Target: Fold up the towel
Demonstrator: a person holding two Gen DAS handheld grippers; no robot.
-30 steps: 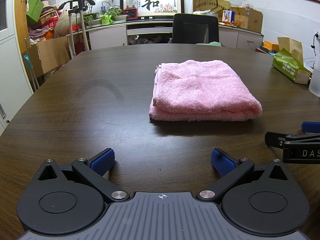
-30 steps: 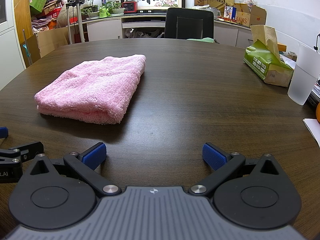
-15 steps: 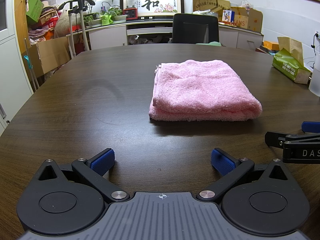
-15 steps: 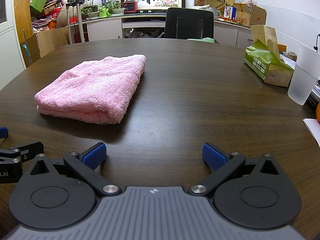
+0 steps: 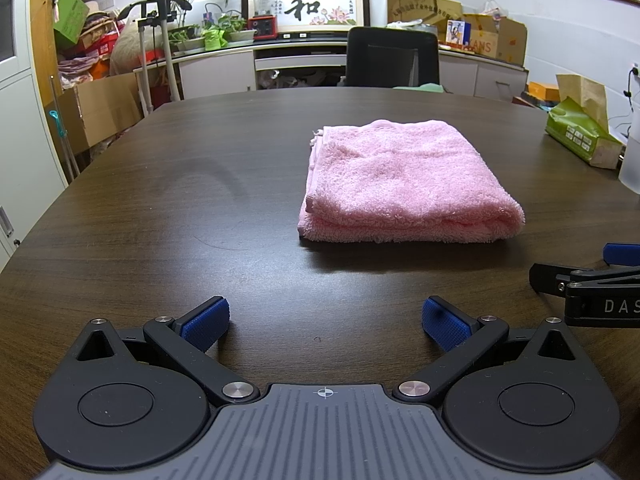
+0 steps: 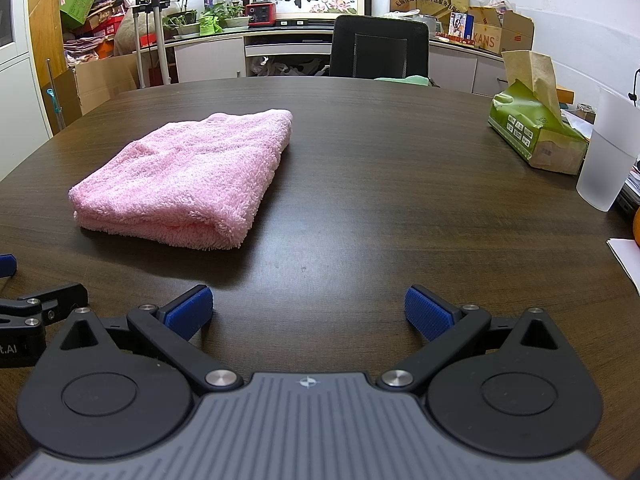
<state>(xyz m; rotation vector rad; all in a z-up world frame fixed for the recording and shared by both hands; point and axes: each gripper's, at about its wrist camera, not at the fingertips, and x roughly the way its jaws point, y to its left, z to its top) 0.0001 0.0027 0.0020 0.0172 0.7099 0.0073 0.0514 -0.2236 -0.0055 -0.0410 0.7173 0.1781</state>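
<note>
A pink towel [image 5: 404, 184] lies folded into a thick rectangle on the dark wooden table [image 5: 180, 208]; it also shows in the right wrist view [image 6: 192, 184]. My left gripper [image 5: 325, 322] is open and empty, low over the table, short of the towel's near edge and to its left. My right gripper [image 6: 308, 310] is open and empty, near the table's front, to the right of the towel. Each gripper's tip shows at the edge of the other's view.
A green tissue box [image 6: 536, 132] and a frosted plastic cup [image 6: 608, 152] stand at the table's right side. White paper [image 6: 626, 256] lies at the right edge. A black chair [image 6: 380, 46] stands behind the far edge.
</note>
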